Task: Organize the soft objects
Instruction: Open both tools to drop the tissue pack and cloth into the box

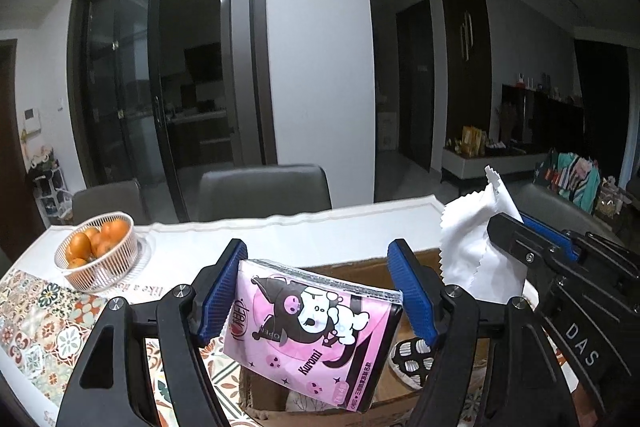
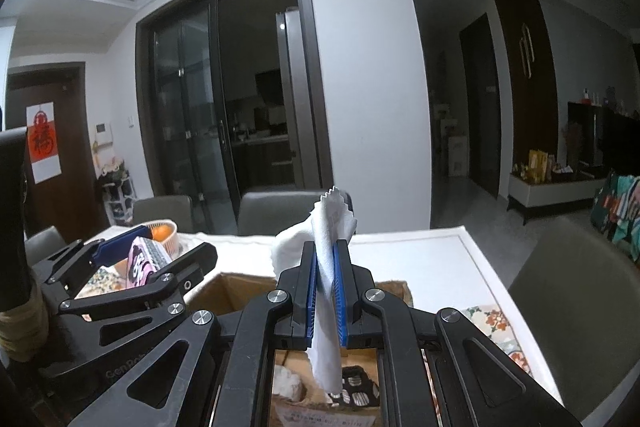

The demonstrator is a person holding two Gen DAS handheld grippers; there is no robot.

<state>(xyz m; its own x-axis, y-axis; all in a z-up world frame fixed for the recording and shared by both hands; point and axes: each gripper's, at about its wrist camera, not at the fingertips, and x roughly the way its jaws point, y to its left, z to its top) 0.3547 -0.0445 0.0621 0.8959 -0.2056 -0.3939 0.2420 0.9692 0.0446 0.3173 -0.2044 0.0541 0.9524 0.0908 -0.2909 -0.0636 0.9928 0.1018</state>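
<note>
My left gripper [image 1: 318, 291] is shut on a pink Kuromi tissue pack [image 1: 312, 327] and holds it above an open cardboard box [image 1: 352, 269]. My right gripper [image 2: 325, 287] is shut on a white cloth [image 2: 326, 247] with zigzag edges, which sticks up and hangs down between the blue pads over the same box [image 2: 232, 287]. The right gripper also shows at the right of the left wrist view [image 1: 520, 239] with the cloth [image 1: 476, 239]. The left gripper with the pack [image 2: 142, 261] shows at the left of the right wrist view. Inside the box lie a black-and-white item [image 2: 356, 387] and a white soft item [image 2: 286, 381].
A white basket of oranges [image 1: 98, 249] stands at the table's far left. The white table [image 1: 320, 231] has a patterned mat [image 1: 36, 319] at the near left. Grey chairs [image 1: 264, 191] stand behind the table, and another chair [image 2: 576, 287] at its right.
</note>
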